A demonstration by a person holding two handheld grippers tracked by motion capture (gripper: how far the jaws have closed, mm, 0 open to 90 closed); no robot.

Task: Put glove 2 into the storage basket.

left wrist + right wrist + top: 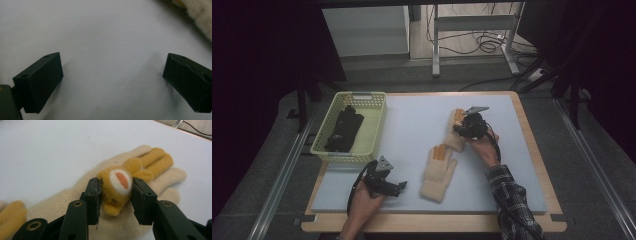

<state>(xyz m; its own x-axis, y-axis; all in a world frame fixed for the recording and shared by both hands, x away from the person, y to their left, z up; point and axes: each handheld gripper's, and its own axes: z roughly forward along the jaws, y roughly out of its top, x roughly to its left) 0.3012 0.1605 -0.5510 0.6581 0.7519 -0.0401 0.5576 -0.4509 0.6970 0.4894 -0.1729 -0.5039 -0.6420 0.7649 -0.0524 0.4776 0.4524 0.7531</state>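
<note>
Two cream knitted gloves with orange plush bears lie on the pale blue mat [412,125]. The far glove [454,140] lies under my right gripper [464,127]. In the right gripper view the glove [75,195] spreads its fingers away from me, and my right gripper [116,185] has a jaw pressed on each side of its orange bear head [120,178]. The near glove [438,172] lies alone at mid-table. My left gripper [398,187] rests low at the front left, open over bare mat [112,67], with a glove's edge [200,15] off at one corner.
A pale yellow basket [374,120] at the back left holds black gloves [344,127]. The mat lies on a wooden table with its front edge [432,222] near the person's forearms. Table legs and cables stand on the floor beyond.
</note>
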